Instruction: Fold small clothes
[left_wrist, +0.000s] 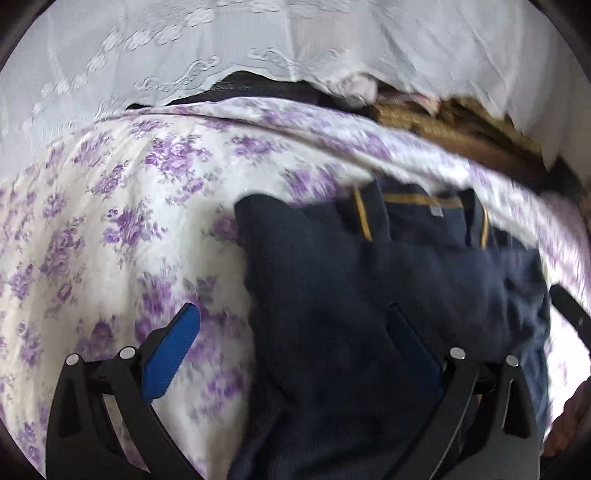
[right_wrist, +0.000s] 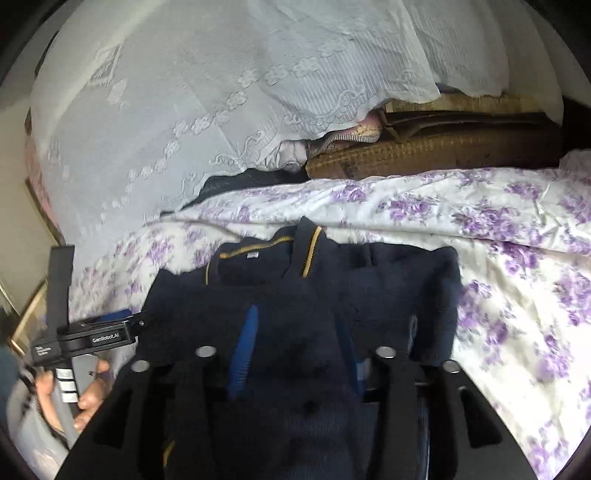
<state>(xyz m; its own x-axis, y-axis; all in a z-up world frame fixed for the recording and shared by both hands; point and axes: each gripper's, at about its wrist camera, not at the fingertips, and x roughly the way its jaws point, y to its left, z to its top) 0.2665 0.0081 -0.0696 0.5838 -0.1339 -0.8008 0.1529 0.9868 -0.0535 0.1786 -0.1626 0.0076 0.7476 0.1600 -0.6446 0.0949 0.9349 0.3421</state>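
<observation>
The navy shirt (right_wrist: 295, 295) with yellow-trimmed collar lies on the purple-flowered bedspread (right_wrist: 498, 229), its sides already folded inward and the collar at the end farthest from both grippers. The left gripper (left_wrist: 295, 347) stands wide apart, holding nothing, over the shirt's near left edge. The right gripper (right_wrist: 295, 347) is parted above the near hem, gripping nothing visible. Folding the bottom toward the collar looks left.

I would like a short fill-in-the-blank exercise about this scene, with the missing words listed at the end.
1. The navy garment has collar trim of ____ colour.
2. The bed sheet is white with ____ flowers.
3. The pads on the left gripper are ____ in colour.
4. Behind the bed hangs a white ____ curtain.

Missing words: yellow; purple; blue; lace
</observation>
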